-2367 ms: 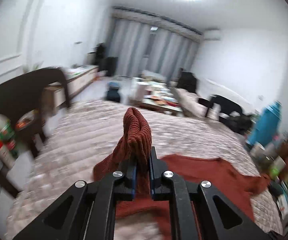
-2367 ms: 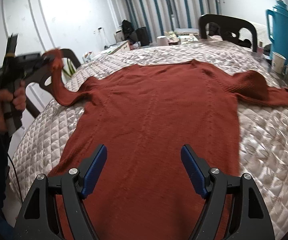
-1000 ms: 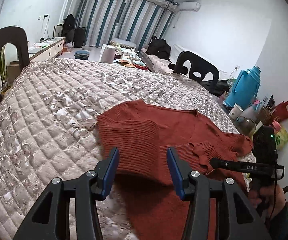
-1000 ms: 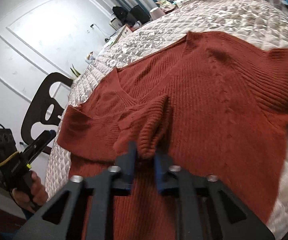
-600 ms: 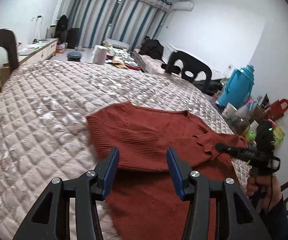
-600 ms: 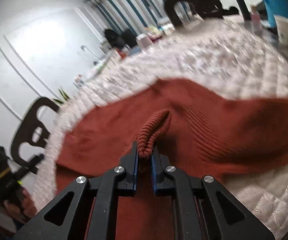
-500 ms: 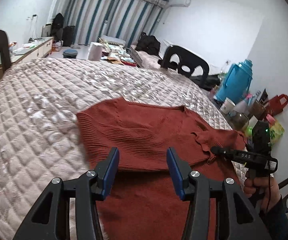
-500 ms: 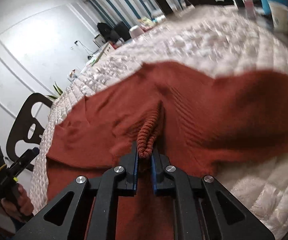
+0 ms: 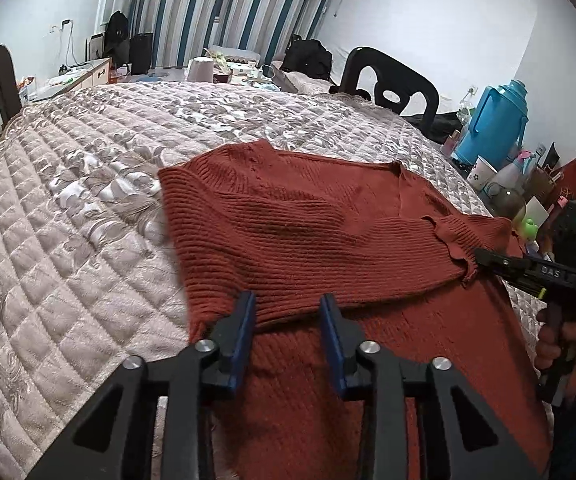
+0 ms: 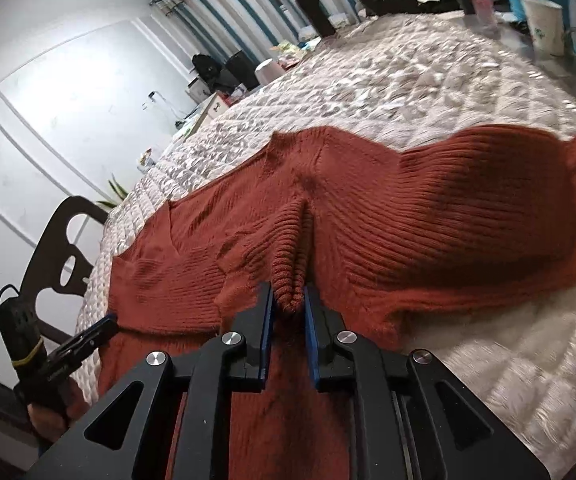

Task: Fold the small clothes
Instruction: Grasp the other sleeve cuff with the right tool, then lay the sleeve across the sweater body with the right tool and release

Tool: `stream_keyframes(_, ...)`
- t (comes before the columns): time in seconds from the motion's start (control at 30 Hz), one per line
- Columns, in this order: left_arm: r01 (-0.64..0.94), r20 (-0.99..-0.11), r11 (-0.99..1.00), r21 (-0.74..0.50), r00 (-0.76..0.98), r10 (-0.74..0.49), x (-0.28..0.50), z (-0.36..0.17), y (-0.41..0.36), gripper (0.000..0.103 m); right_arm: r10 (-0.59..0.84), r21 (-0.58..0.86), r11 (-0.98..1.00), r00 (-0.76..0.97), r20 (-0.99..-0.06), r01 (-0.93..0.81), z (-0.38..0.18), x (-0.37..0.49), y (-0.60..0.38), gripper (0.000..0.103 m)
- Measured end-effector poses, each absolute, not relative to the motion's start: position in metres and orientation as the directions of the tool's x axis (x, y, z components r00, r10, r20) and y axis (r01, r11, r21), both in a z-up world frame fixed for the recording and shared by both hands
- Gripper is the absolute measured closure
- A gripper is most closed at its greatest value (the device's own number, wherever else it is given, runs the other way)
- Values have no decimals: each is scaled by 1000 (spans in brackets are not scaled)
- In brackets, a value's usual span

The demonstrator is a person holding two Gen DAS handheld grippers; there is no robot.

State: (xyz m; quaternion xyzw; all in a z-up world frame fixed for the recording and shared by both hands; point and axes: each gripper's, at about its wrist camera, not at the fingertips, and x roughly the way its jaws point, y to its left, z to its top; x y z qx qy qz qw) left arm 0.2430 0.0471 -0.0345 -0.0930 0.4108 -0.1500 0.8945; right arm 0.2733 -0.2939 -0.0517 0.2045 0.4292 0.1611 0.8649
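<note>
Sweater [image 9: 308,236] on quilted counter [image 9: 87,208], one sleeve folded across.
Left gripper [image 9: 288,320] jaws released above it; right gripper [image 10: 289,312] jaws clenched on a cuff [image 10: 288,280].

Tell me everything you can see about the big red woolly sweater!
The rust-red ribbed knit sweater lies mostly flat on the quilted floral bedspread. It has a V-neck, and one sleeve is folded across its chest. The right gripper pinches the other sleeve's cuff, lifting it over the body. The open left gripper hovers above the folded sleeve's edge, holding nothing.
</note>
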Motion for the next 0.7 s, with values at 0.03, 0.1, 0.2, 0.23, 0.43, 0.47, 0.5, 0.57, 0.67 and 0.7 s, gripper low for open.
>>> stream_keyframes(0.03,192,-705,935,-296,617,-350,243,-34,48,68,447,488,867,589,-673,-100,-50,270,-296,88)
stream_keyframes(0.1,194,-704,934,-300,616,-355,241,-34,50,68,431,479,873,606,-669,-93,-47,262,-302,88)
stream_keyframes(0.2,194,-712,937,-292,610,-348,237,-33,49,68,411,466,882,600,-686,-73,-50,252,-311,88)
stream_keyframes(0.23,190,-719,938,-289,604,-344,235,-32,48,68,408,467,882,599,-689,-64,-51,248,-314,88)
stream_keyframes(0.43,219,-703,938,-269,622,-346,198,-13,48,67,393,449,890,629,-671,-77,-34,206,-321,88)
stream_keyframes(0.47,230,-692,934,-272,628,-356,190,-9,47,65,393,441,893,636,-664,-91,-29,196,-317,86)
stream_keyframes(0.5,241,-684,932,-271,633,-362,183,-6,46,62,393,432,896,638,-662,-104,-27,190,-314,82)
stream_keyframes(0.57,262,-670,927,-268,641,-375,168,0,43,59,386,401,906,645,-660,-134,-23,174,-305,79)
stream_keyframes(0.67,291,-664,919,-266,636,-394,151,1,38,59,383,379,912,651,-655,-156,-24,156,-297,75)
stream_keyframes(0.7,295,-666,919,-260,634,-392,147,0,37,59,385,383,911,650,-655,-153,-26,151,-296,75)
